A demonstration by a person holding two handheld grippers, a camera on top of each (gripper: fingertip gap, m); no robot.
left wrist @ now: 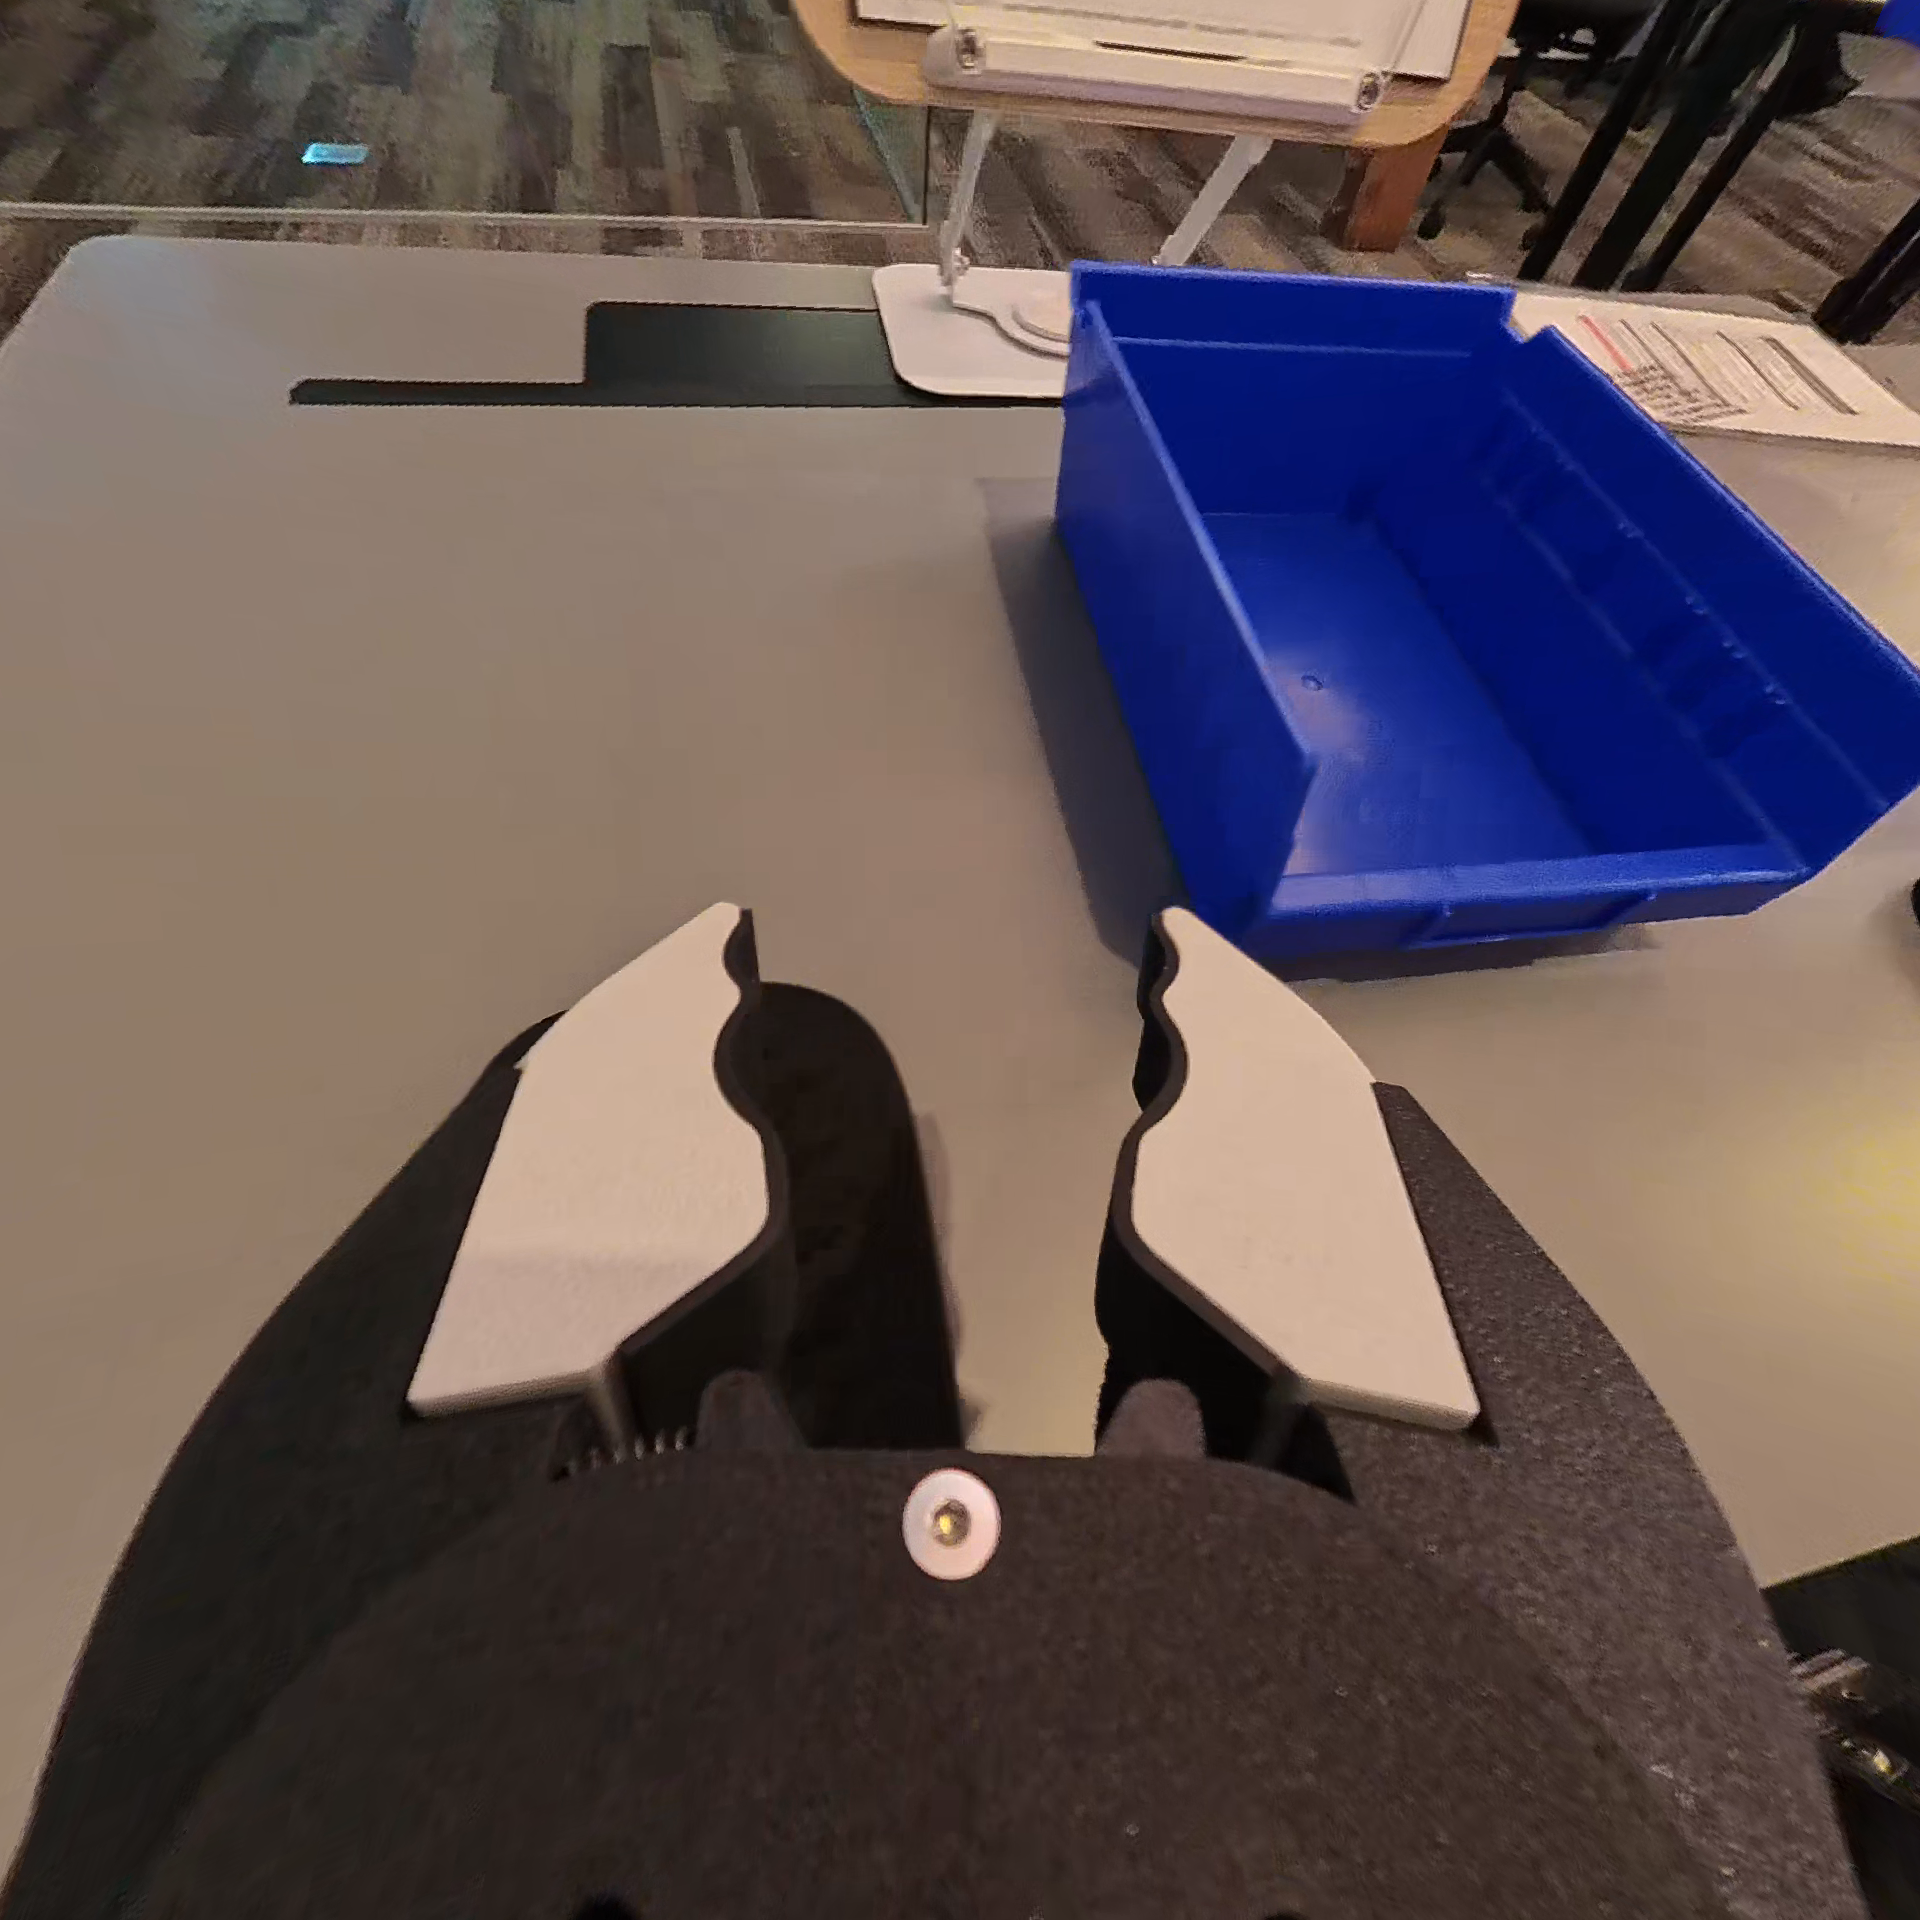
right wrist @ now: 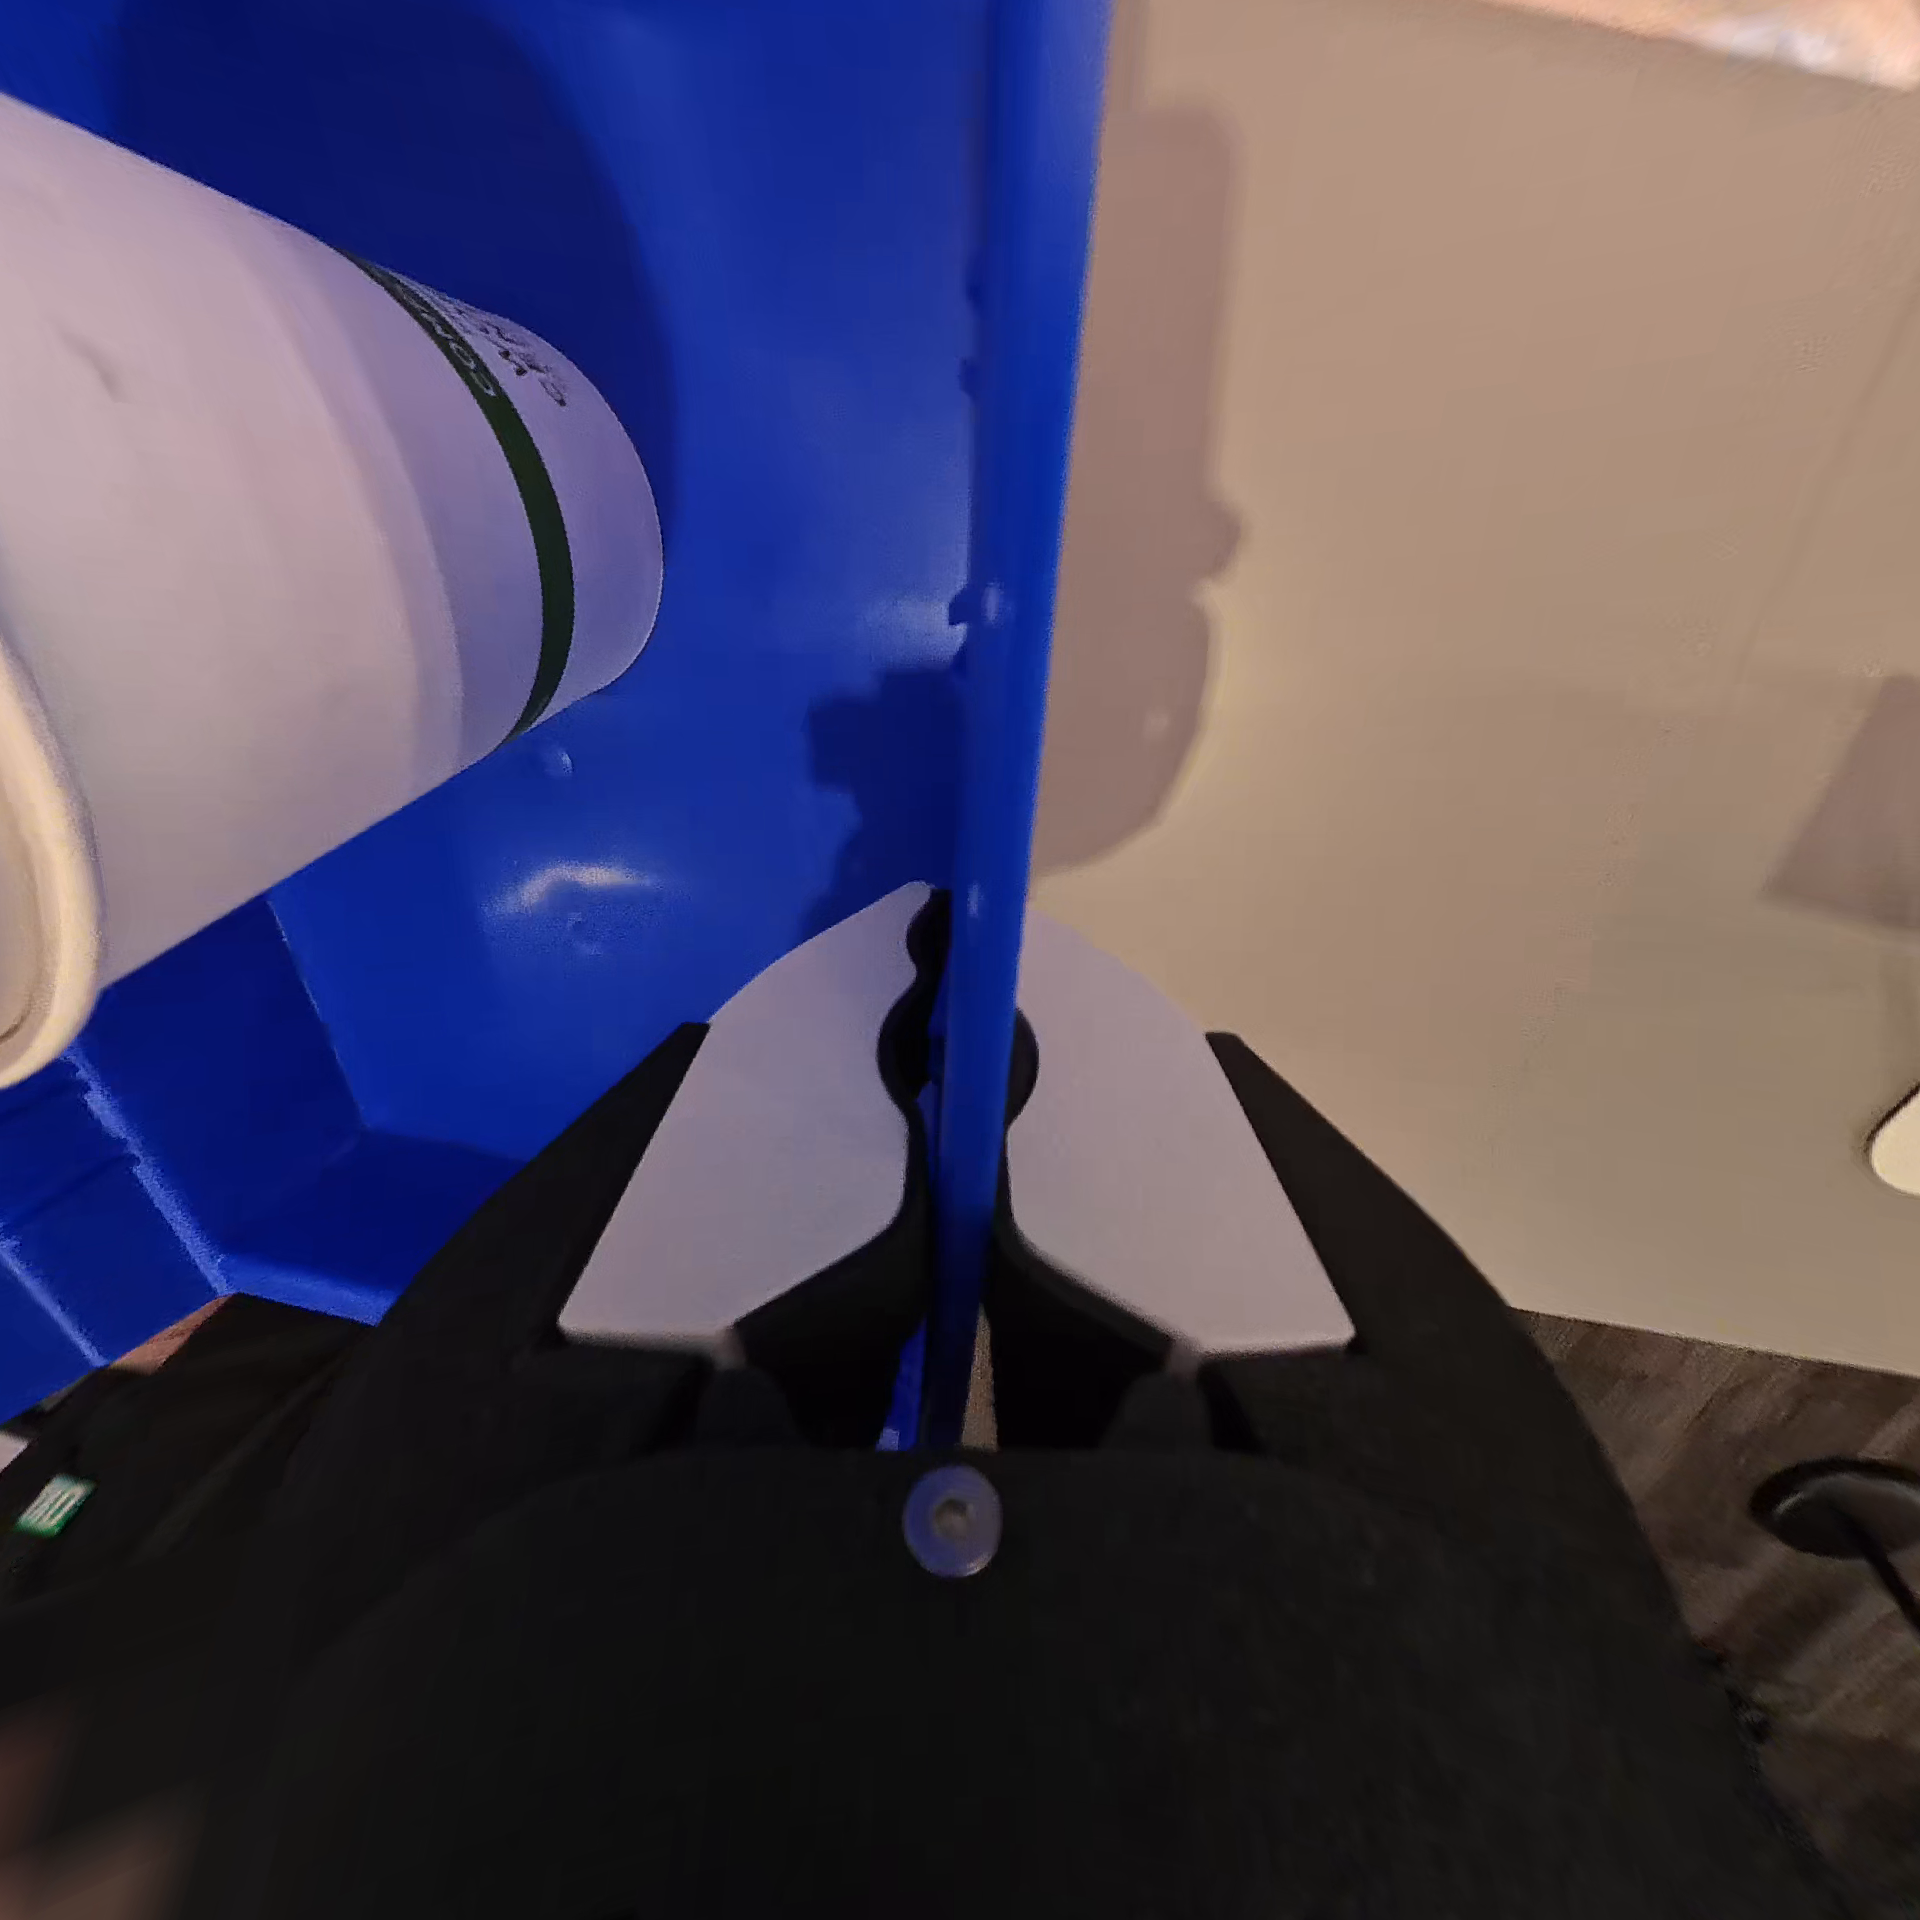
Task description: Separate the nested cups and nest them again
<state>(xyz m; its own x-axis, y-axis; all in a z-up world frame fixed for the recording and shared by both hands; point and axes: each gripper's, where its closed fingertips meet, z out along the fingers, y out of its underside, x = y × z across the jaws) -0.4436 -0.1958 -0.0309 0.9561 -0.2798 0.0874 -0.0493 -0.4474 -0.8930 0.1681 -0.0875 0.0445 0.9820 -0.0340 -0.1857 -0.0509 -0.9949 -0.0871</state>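
Grey table [left wrist: 520, 675]: left tongs [left wrist: 948, 940] gape empty, well short of the blue bin [left wrist: 1164, 665]. Right tongs [right wrist: 966, 935] pinch the bin's wall; white cups [right wrist: 312, 520] lie sideways inside, left of them.

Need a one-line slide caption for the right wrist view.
Right gripper clamped on the blue bin's wall, with a white paper cup lying inside the bin.
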